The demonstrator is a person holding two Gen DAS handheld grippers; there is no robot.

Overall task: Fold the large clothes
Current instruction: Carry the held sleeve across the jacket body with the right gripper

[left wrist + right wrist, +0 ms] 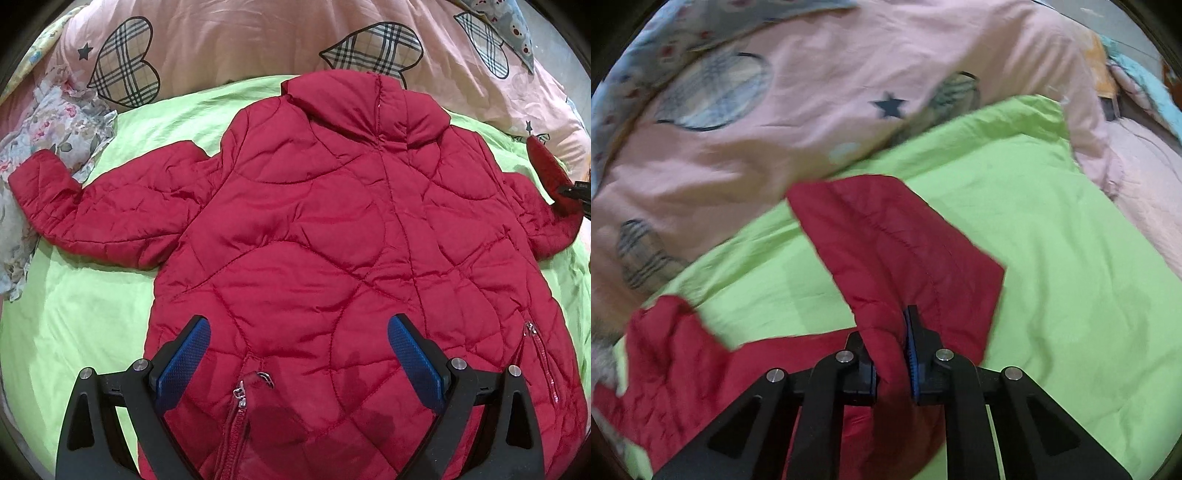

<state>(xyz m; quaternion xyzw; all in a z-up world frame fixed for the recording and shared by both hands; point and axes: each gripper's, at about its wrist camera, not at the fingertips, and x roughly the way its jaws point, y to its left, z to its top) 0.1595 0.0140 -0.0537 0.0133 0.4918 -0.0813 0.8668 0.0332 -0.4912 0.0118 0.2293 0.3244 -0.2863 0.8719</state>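
Red quilted jacket (332,229) flat on green sheet (85,306), collar far, sleeves spread; right sleeve (905,251) lifted, bunched.

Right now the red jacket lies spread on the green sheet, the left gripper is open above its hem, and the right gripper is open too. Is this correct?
Not quite. The right gripper is shut on a sleeve of the red jacket, as the right wrist view shows. The left gripper is open above the hem, and the jacket lies on the green sheet.
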